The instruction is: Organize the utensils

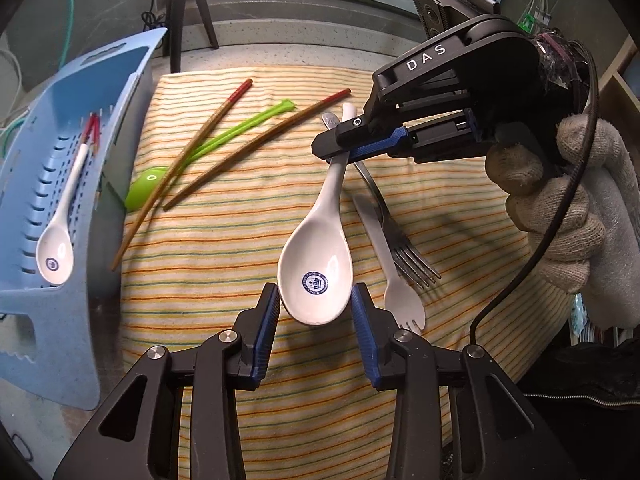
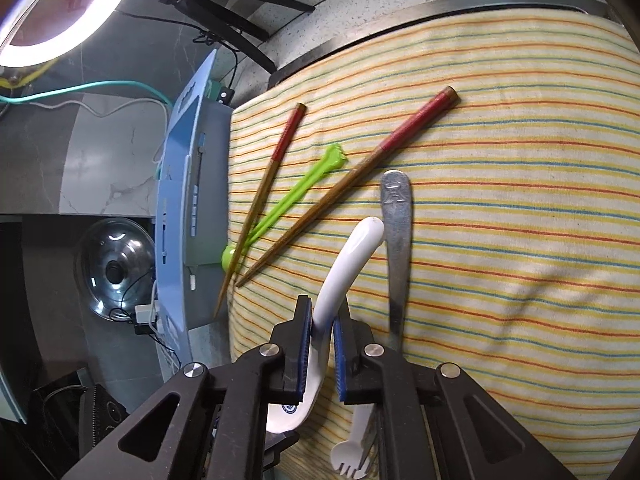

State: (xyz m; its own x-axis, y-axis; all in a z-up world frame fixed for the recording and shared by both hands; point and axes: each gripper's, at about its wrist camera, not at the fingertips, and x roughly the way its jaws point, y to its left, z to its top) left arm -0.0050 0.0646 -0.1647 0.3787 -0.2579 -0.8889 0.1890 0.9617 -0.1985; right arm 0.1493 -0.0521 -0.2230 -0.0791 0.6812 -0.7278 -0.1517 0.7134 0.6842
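The right gripper (image 2: 321,356) had its jaws pinched in on the handle of the white ceramic spoon (image 1: 320,256), pads looking tight against it in the right wrist view. The left gripper (image 1: 316,336) sat partly open with its blue pads (image 1: 269,322) either side of the spoon's bowl, and honestly I couldn't tell if they were touching it or just framing it. The spoon lay on the striped cloth (image 1: 208,292), its handle crossing over the metal fork (image 1: 394,232), with a white plastic spork (image 1: 390,264) just beside. My take: lift straight up and slow so the handle doesn't drag the fork along, and keep the grip well down the handle since glazed ceramic is slippery. The blue basket (image 1: 104,92) off to the side already held another white spoon (image 1: 60,240) and some chopsticks, so that's probably where this one goes. Two wooden chopsticks (image 1: 256,148) and a green spoon (image 1: 148,192) were waiting on the cloth.
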